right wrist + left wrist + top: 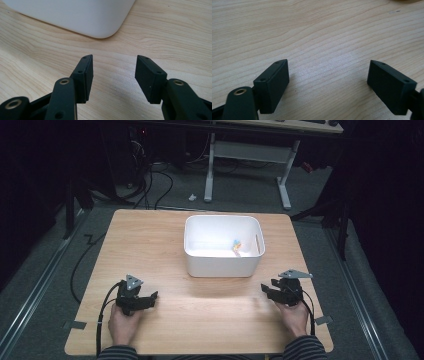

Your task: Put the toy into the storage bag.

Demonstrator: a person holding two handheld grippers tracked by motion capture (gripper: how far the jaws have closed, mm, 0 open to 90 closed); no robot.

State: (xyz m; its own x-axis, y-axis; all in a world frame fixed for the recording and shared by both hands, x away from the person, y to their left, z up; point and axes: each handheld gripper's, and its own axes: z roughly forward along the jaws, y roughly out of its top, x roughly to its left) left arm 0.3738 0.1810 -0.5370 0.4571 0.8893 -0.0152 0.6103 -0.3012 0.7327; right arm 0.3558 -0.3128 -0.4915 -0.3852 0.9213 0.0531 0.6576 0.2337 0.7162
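two grippers, left gripper (pixel 148 298) and right gripper (pixel 267 290), are rested spread and empty near the table's (pixel 150 245) front edge, ready for the white bin (pixel 222 262).

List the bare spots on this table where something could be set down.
Free: the wood left of the white bin, the strip between bin and near edge, between the left claw and right claw. Tighter: the right margin beside the bin. Both claws are open, holding nothing.

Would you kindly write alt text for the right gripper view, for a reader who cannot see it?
The right gripper points its two black fingers, apart with nothing between them, over a light wooden table. Ahead of them stands the rounded corner of a white bin.
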